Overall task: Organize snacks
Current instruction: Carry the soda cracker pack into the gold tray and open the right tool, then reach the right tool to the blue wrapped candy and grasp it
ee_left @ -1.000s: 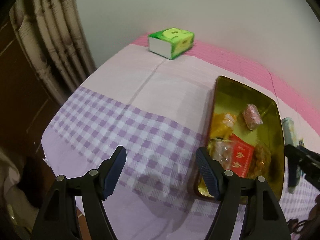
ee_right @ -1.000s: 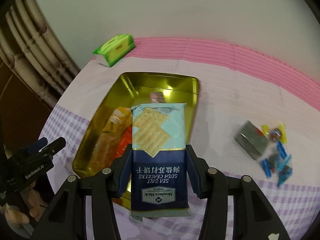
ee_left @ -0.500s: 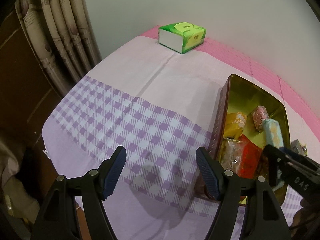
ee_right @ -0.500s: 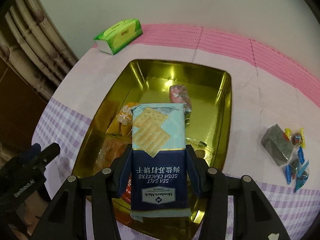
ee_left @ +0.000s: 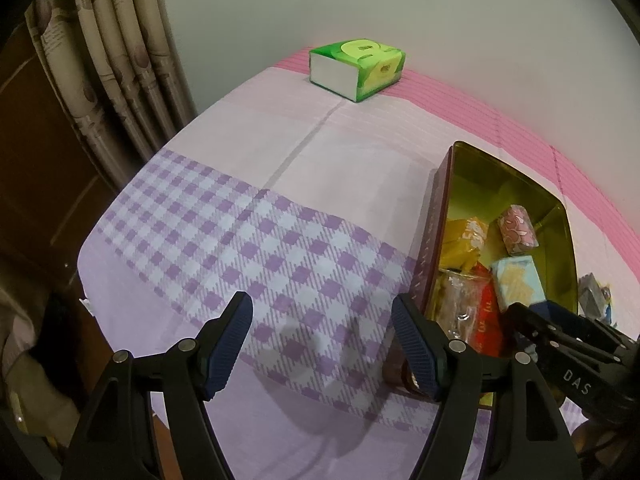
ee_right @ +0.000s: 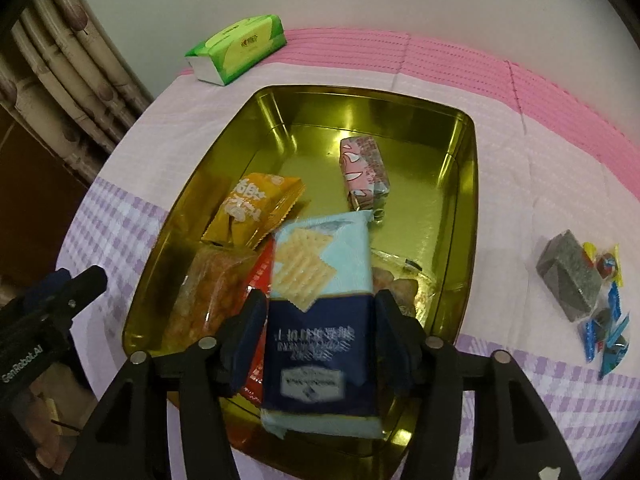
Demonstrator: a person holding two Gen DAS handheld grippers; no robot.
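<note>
1. Left wrist view. A table under a cloth (ee_left: 248, 184) of pale pink, lilac check and a pink striped far edge stands against a plain wall, with a patterned curtain (ee_left: 116, 60) at the left. One green tissue box (ee_left: 357, 67) sits at the far edge. The left gripper (ee_left: 322, 342) hangs over bare checked cloth, its jaws wide apart with nothing between them. At the right, one gold tin (ee_left: 436, 220) shows its maroon outer wall.

2. Right wrist view. The tin (ee_right: 466, 216) is seen from above, its gold floor shiny. Inside lie one orange packet (ee_right: 256, 208), one pink wrapped bar (ee_right: 364, 168), one clear bag of brown snacks (ee_right: 208, 292) and one red packet (ee_right: 260, 276). The right gripper (ee_right: 320, 334) is over the tin's near end; its jaws are opening, and the cracker packet (ee_right: 320, 280), pale blue above and navy below, lies between them, slightly blurred.

3. Only this view shows the loose sweets: one grey block (ee_right: 568, 280) and a cluster of small blue and yellow wrapped candies (ee_right: 606, 320) on the cloth, right of the tin.
</note>
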